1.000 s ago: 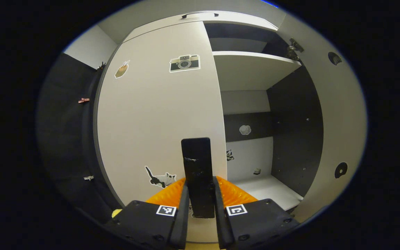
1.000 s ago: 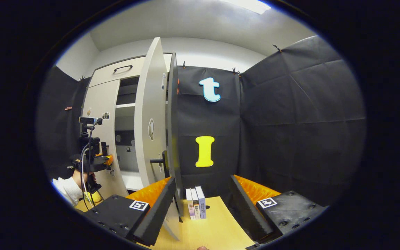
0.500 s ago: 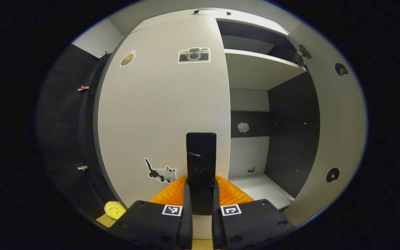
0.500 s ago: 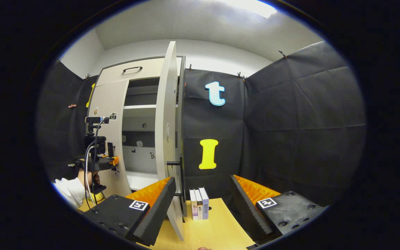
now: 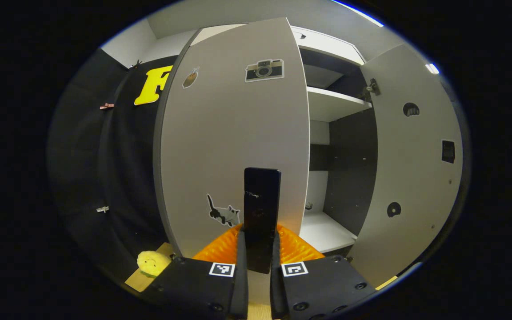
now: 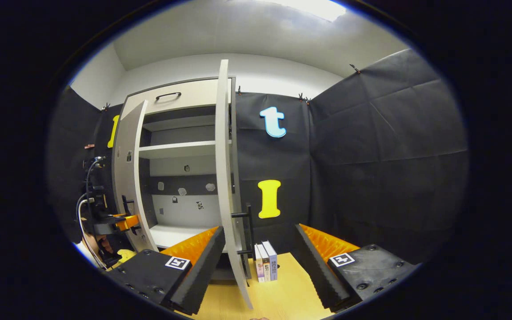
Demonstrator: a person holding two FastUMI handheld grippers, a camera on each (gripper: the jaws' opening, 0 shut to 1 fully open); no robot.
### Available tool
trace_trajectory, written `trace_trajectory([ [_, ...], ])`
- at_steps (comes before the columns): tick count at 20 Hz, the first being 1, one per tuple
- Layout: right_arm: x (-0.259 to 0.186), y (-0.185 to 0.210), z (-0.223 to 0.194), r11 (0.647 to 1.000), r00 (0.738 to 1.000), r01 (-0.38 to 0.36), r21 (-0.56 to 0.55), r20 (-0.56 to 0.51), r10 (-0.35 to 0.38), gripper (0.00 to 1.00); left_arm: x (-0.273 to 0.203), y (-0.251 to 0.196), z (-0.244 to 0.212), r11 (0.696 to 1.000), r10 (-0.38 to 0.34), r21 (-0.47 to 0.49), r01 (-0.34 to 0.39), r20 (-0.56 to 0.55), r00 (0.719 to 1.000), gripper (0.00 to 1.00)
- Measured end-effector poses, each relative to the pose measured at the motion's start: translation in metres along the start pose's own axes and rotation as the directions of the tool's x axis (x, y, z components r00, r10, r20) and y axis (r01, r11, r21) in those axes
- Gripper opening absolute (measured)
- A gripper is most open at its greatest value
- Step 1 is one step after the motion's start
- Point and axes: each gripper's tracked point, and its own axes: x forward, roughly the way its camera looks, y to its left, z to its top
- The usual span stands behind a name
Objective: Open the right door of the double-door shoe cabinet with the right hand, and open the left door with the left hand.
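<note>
Swinging the left door (image 5: 234, 133) outward is the step in hand, judged from the left gripper view: the left gripper (image 5: 258, 249) has its fingers pressed together on the door's dark handle (image 5: 262, 209), and the door stands partly out from the shoe cabinet (image 5: 340, 160), its free edge just left of the shelf (image 5: 334, 104). The right door (image 5: 409, 169) already hangs wide on the far side. A yellow soft toy (image 5: 153, 263) lies on the floor near the door's lower corner, toward the hinge side; whether the sweep clears it is hard to say from here. The next move calls for pulling along the door's arc, not straight back.

From the right gripper view, the right gripper (image 6: 260, 262) hangs with fingers spread wide, holding nothing, well apart from the right door, seen edge-on. Three books (image 6: 266, 266) stand just beyond that door's handle. Between both doors the cabinet's front gapes; the left gripper sits at the left door's handle.
</note>
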Motion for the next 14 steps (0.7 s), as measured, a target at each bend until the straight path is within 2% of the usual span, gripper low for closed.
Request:
trace_trajectory([
  [4,-0.005,0.001,-0.001,1.000,1.000,-0.011,-0.020,-0.001,0.011,0.98,-0.018,0.010,-0.004,1.000,0.014,0.001,-0.014,-0.002,1.000,0.24],
  [5,-0.005,0.003,0.000,1.000,1.000,-0.011,-0.026,0.002,0.011,0.98,-0.024,0.015,-0.003,1.000,0.020,0.000,-0.020,0.000,1.000,0.21],
  [8,-0.009,0.002,-0.001,0.998,1.000,-0.011,-0.059,0.002,0.011,0.98,-0.056,0.047,-0.004,0.999,0.033,-0.008,-0.033,-0.003,0.999,0.25],
  [9,-0.011,0.003,-0.001,0.998,1.000,-0.014,-0.065,0.000,0.015,0.98,-0.063,0.058,-0.004,0.999,0.038,-0.012,-0.038,-0.005,0.999,0.22],
  [11,-0.011,0.007,-0.002,0.998,1.000,-0.021,-0.062,-0.002,0.021,0.98,-0.075,0.075,-0.006,0.998,0.056,-0.016,-0.057,-0.007,0.998,0.24],
  [14,-0.013,0.015,-0.004,0.998,0.999,-0.038,-0.047,-0.009,0.037,0.98,-0.087,0.099,-0.006,0.998,0.066,-0.017,-0.066,-0.003,0.998,0.19],
])
